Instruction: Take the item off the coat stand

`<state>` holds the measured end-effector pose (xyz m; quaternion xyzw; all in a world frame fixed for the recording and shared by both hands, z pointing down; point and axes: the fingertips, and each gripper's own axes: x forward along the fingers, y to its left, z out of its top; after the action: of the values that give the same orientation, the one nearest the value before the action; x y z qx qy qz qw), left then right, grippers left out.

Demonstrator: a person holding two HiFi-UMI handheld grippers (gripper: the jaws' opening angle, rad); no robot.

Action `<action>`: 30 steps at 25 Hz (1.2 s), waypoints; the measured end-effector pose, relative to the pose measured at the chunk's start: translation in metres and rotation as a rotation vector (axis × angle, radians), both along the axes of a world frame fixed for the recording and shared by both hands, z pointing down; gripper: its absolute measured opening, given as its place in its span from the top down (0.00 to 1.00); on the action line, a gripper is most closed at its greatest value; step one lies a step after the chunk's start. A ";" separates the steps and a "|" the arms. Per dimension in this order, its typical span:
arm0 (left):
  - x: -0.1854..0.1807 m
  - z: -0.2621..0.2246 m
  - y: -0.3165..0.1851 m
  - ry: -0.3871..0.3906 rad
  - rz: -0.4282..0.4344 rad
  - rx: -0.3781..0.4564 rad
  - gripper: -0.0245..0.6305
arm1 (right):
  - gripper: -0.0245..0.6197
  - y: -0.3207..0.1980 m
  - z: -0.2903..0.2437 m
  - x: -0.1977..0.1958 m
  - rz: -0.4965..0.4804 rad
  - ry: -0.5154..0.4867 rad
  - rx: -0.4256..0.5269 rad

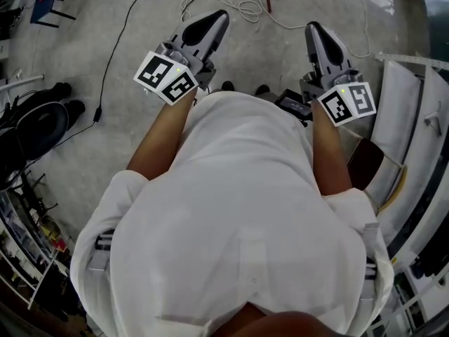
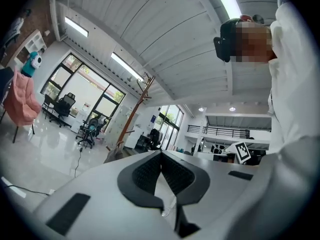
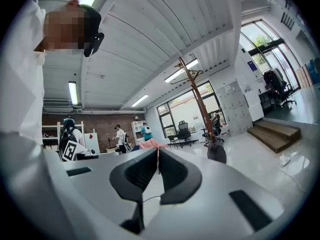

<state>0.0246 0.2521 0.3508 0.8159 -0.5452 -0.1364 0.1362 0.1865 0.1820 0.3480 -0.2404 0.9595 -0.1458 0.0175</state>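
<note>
brown coat stand point(image 3: 199, 101), one; two grippers point(image 1: 219, 16) point(image 1: 314, 28) (both shut).

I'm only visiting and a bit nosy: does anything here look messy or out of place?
Mildly. The coat stand looks bare up top, while a grey item sits low by its foot, perhaps on the floor. In the head view, loose cables trail over the ground. Nothing looks spilled or broken.

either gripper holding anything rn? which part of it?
Nothing held. The left gripper and the right gripper both have their jaws shut together with nothing between them. The brown wooden coat stand is across the room.
</note>
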 end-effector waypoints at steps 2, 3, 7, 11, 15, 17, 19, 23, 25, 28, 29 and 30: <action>-0.002 0.003 0.005 0.022 0.029 -0.002 0.94 | 0.92 0.003 -0.005 -0.003 0.017 -0.008 0.029; -0.002 0.004 0.007 0.029 0.044 -0.002 0.94 | 0.92 0.004 -0.007 -0.004 0.034 -0.007 0.049; -0.010 0.006 0.013 0.049 0.076 0.009 0.94 | 0.92 0.007 -0.012 -0.011 0.038 -0.011 0.057; -0.012 0.017 0.016 0.073 0.119 0.003 0.94 | 0.92 0.013 -0.008 -0.014 0.035 0.013 0.042; -0.008 0.027 0.010 0.095 0.127 -0.025 0.94 | 0.92 0.017 0.003 -0.003 0.032 0.020 -0.001; -0.006 0.028 0.003 0.096 0.126 -0.031 0.94 | 0.92 0.012 0.011 0.002 0.037 0.026 -0.021; -0.006 0.030 -0.006 0.088 0.129 -0.039 0.94 | 0.92 0.000 0.017 0.003 0.046 0.021 -0.042; -0.015 0.030 -0.024 0.058 0.119 -0.052 0.94 | 0.92 -0.026 0.025 -0.014 0.031 -0.002 -0.058; -0.024 0.030 -0.034 0.052 0.101 -0.059 0.94 | 0.92 -0.041 0.026 -0.027 0.009 -0.016 -0.055; -0.030 0.035 -0.057 0.042 0.092 -0.081 0.94 | 0.92 -0.071 0.029 -0.042 -0.018 -0.030 -0.056; -0.031 0.038 -0.066 0.039 0.092 -0.090 0.94 | 0.92 -0.082 0.031 -0.047 -0.026 -0.033 -0.056; -0.033 0.040 -0.077 0.038 0.091 -0.100 0.94 | 0.92 -0.094 0.032 -0.051 -0.034 -0.038 -0.057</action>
<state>-0.0085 0.1749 0.3913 0.8292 -0.5112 -0.1181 0.1930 0.1354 0.0880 0.3798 -0.2216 0.9584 -0.1778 0.0265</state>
